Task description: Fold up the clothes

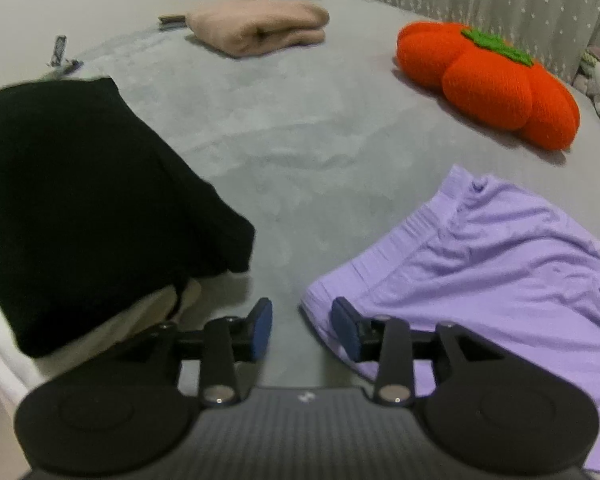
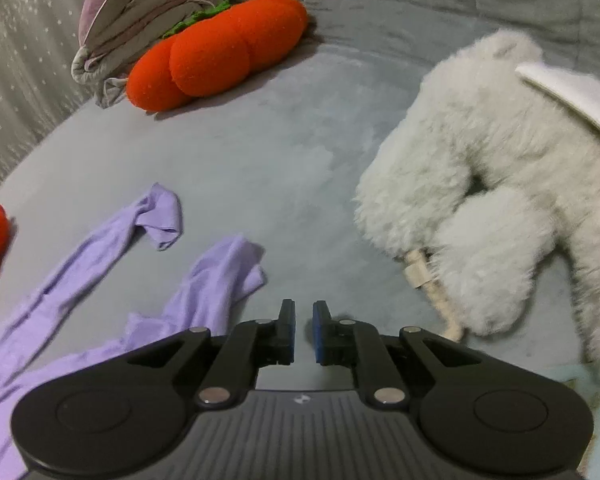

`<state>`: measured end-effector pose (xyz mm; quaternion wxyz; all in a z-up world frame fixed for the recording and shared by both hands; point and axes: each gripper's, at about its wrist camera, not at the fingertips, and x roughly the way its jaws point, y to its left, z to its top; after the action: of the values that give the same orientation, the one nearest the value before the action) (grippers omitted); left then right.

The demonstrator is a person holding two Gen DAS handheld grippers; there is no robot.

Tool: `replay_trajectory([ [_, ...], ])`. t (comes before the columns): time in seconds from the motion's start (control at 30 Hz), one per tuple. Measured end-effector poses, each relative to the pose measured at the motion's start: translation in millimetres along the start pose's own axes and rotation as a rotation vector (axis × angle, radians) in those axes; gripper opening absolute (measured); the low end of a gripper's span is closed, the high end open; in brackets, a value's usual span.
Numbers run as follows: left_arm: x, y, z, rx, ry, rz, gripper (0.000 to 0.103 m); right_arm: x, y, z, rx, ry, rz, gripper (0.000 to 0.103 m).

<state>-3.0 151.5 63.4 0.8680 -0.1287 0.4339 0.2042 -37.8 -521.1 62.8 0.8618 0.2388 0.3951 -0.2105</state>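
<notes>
A: How do the grippers stand?
B: The left gripper (image 1: 302, 330) is spread wide, holding nothing, its right pad at the waistband edge of the purple leggings (image 1: 500, 264). The right gripper (image 2: 304, 330) shows a narrow gap, nothing in it.
A: Around them?
B: On the bed (image 1: 292, 120): black garment (image 1: 80, 200) at nine o'clock, leggings' feet (image 2: 160, 216) at ten, fluffy white toy (image 2: 480, 168) at two.
</notes>
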Motion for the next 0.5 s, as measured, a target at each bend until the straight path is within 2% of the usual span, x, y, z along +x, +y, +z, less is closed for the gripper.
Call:
replay_trajectory([
  [0.2,-13.7,-1.3,1.6,-0.004,-0.037,0.004,0.038,14.7,10.1,5.3,-0.015,0.013,0.008,0.017],
  [0.3,-20.2,-8.0,-0.9,0.006,-0.056,-0.07,0.038,24.9,11.3,9.3,-0.009,0.022,0.015,0.019],
  [0.43,-26.7,-34.7,-14.4,0.112,-0.079,-0.145,0.038,36.7,15.1,13.2,-0.007,0.014,0.003,0.021],
  [0.5,-29.3,-49.4,-23.1,0.165,-0.082,-0.182,0.038,40.9,17.4,14.6,-0.004,0.007,0.01,0.026],
])
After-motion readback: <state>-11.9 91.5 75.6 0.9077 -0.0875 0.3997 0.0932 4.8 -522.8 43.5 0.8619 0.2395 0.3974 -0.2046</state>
